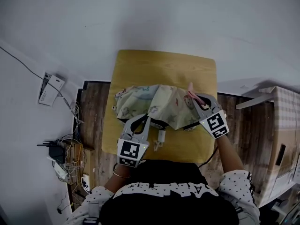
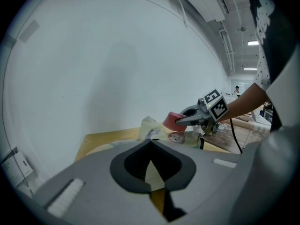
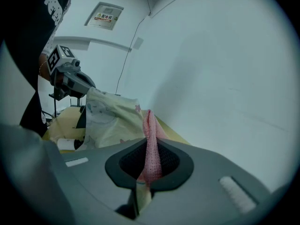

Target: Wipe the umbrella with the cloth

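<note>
Right jaws around cloth (image 3: 149,139), beside umbrella (image 3: 112,118)

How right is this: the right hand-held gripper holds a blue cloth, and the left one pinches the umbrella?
The colour is wrong: the cloth in the right hand-held gripper is pink, as the right gripper view shows. The left hand-held gripper does pinch the umbrella.

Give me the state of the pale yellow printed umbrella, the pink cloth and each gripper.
Pale yellow printed fabric umbrella: collapsed, crumpled on the yellow wooden table.
Pink woven cloth: bunched, pinched between the right gripper's jaws.
Left gripper: shut on the umbrella's fabric.
Right gripper: shut on the cloth.
</note>
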The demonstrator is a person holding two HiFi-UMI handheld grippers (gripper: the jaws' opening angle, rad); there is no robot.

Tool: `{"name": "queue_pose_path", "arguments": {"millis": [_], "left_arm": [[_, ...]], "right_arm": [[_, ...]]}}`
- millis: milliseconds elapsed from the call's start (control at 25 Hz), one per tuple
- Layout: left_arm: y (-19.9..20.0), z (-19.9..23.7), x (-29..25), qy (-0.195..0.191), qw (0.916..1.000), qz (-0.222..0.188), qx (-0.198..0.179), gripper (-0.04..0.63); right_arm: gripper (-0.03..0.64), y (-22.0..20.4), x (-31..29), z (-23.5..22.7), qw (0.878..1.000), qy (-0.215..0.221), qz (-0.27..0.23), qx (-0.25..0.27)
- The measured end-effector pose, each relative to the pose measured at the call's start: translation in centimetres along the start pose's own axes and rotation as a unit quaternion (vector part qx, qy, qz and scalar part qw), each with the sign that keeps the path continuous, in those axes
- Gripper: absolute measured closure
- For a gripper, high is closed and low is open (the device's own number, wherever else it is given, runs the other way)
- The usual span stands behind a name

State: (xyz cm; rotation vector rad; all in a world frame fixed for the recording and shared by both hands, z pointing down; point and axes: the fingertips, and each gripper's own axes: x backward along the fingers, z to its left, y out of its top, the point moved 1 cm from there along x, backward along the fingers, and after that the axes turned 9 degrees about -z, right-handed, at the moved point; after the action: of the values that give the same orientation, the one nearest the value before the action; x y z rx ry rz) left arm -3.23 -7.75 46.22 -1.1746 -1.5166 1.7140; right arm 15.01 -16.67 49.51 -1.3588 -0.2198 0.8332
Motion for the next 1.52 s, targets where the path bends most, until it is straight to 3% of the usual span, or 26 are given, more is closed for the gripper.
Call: {"name": "queue_pose_path", "arguments": {"millis": [440, 1520], "left_arm": [[0.0, 0.3, 0.1, -0.005, 1.0, 0.002, 0.0, 0.597], [-0.2, -0.8, 0.2, -0.049, 0.9988, 0.0, -0.009, 0.597]], "right_arm": [[0.584, -3.4, -0.7, 2.9, 0.996, 0.061, 0.055, 0.02], [0.584, -5.6, 1.5, 9.5, 0.991, 0.093, 0.098, 0.022]]}}
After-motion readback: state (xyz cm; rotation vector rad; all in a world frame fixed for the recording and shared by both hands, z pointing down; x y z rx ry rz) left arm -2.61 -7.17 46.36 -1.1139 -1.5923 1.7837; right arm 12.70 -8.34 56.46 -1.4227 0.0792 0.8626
